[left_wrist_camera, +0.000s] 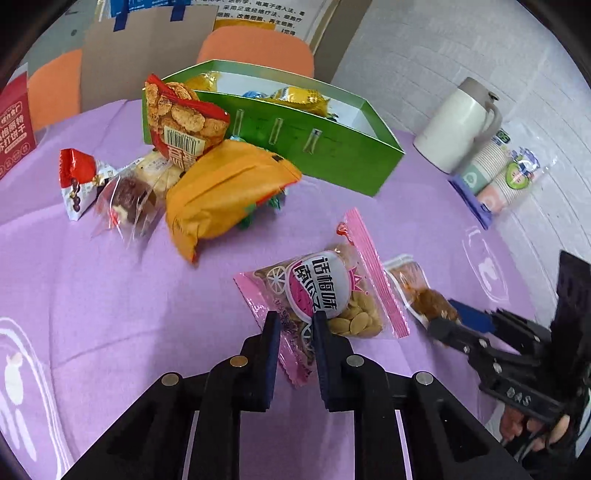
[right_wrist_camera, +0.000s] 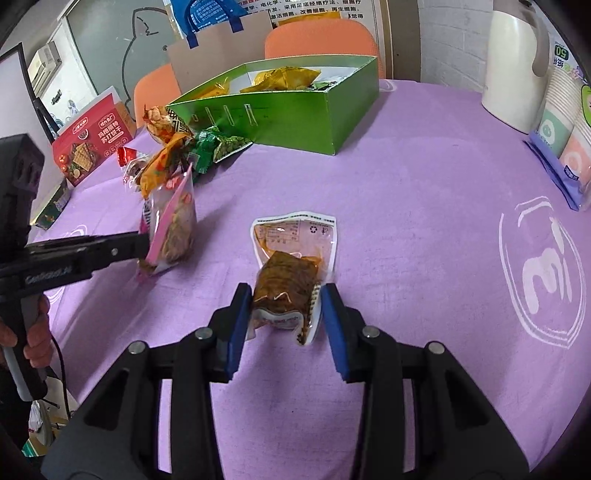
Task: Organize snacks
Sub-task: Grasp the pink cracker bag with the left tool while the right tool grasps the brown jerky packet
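Left claw (left_wrist_camera: 294,320) clenched on the pink seed packet's (left_wrist_camera: 325,291) corner, right claw (right_wrist_camera: 287,301) bracketing the brown snack pouch (right_wrist_camera: 286,282), grip unclear, both presumably bound for the green box (left_wrist_camera: 314,147).

An office or meeting room: orange chairs (right_wrist_camera: 321,37), wall poster (right_wrist_camera: 314,9), purple-clothed table (right_wrist_camera: 406,184).

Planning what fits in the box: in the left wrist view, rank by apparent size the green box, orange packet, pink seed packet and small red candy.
1. green box
2. orange packet
3. pink seed packet, nearer the camera, so unsure against the orange one
4. small red candy
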`<control>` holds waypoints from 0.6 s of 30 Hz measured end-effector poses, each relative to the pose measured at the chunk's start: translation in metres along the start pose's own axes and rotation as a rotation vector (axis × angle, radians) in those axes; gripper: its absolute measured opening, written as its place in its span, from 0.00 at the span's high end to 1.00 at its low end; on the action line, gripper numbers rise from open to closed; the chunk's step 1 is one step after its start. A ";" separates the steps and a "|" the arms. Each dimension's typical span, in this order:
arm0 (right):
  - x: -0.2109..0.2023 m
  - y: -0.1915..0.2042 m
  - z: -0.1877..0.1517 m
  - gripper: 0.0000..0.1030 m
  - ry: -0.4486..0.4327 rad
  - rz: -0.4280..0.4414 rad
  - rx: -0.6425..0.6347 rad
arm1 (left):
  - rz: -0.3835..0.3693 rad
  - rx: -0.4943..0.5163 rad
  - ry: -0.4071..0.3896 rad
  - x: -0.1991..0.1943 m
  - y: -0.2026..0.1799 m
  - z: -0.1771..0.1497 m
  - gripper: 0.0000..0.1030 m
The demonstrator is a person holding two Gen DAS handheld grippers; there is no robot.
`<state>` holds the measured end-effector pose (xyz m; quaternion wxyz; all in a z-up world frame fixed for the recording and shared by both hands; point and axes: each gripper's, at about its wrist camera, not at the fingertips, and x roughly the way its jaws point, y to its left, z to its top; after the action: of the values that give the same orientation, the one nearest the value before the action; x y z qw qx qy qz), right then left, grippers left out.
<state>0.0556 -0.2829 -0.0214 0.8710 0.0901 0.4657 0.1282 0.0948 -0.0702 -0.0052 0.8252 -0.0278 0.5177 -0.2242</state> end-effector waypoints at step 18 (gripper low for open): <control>-0.004 -0.001 -0.005 0.57 -0.003 -0.009 0.003 | -0.006 0.115 0.072 0.020 -0.027 0.013 0.18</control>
<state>0.0491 -0.2847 -0.0211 0.8721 0.0896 0.4650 0.1234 0.1035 -0.1049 -0.0081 0.8058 0.0262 0.5330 -0.2568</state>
